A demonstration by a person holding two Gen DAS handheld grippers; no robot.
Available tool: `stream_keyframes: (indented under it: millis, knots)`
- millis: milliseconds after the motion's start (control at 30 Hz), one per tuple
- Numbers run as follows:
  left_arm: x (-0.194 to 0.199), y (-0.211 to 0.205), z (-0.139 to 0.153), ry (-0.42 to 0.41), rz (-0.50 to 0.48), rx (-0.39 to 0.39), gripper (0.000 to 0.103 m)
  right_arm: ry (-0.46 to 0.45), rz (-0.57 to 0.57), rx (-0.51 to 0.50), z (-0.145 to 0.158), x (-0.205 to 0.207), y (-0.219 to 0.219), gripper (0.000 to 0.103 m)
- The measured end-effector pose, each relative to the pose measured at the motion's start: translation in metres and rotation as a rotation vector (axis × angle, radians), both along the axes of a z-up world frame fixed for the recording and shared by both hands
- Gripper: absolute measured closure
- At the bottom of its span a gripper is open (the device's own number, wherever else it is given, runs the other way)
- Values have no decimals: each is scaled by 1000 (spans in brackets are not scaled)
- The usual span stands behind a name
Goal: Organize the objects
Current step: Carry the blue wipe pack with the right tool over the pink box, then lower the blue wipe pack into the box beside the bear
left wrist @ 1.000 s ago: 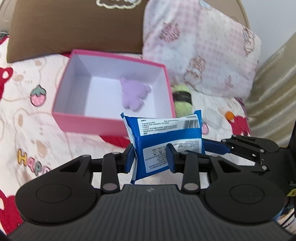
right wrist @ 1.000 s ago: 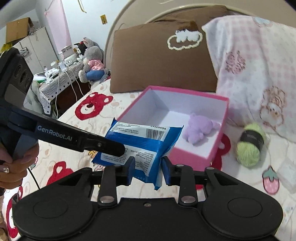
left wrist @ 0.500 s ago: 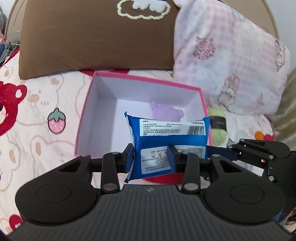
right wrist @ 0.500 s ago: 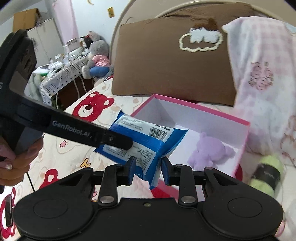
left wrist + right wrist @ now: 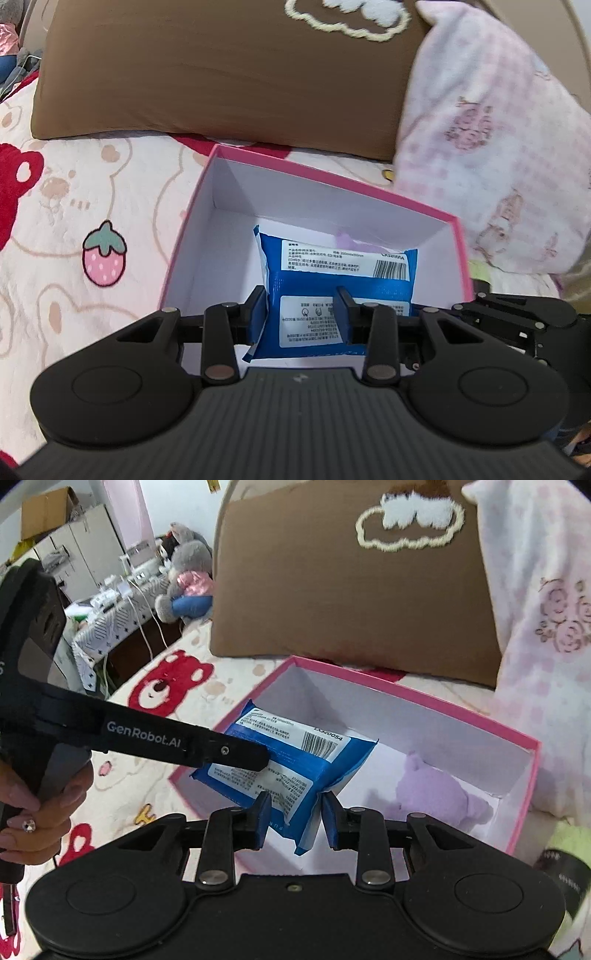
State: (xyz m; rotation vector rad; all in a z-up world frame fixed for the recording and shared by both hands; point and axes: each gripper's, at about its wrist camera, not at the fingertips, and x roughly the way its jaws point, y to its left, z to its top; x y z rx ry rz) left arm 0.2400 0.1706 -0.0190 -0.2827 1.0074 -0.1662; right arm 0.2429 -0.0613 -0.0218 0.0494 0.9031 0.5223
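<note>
Blue wipes packet (image 5: 341,295) is being carried by both tools at once, probably to keep the soft pack level. Left gripper (image 5: 301,314) is clamping its left end; right gripper (image 5: 293,819) is pinching its right end. Ahead of both fingertips, the packet is hanging over the open pink box (image 5: 524,771), where a purple plush toy (image 5: 439,794), partly hidden, is lying to the right.

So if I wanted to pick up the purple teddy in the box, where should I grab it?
Probably around its round, squishy body. The purple teddy lies flat on the floor of the pink box, close to the far corner walls, so come straight down from above with the fingers either side of its middle. Its ears and arms look too small to hold well.
</note>
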Motion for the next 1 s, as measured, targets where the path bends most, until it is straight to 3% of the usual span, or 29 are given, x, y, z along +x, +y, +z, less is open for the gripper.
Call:
stream_keyframes:
  millis: [100, 233, 600, 767, 800, 1000]
  knots:
    - [19, -3, -17, 12, 4, 22, 66, 32, -10, -45, -11, 21, 5, 69]
    - [41, -2, -41, 57, 41, -19, 66, 43, -3, -140, -27, 38, 15, 69]
    - [70, -9, -76, 58, 21, 18, 68, 154, -54, -143, -64, 77, 12, 73]
    - [84, -10, -95, 128, 28, 16, 68, 170, -65, -159, -75, 85, 11, 76]
    - [86, -11, -97, 132, 40, 10, 68, 207, -90, -159, -80, 89, 9, 76]
    - [97, -15, -106, 160, 60, -15, 68, 219, -111, -186, -84, 96, 9, 78]
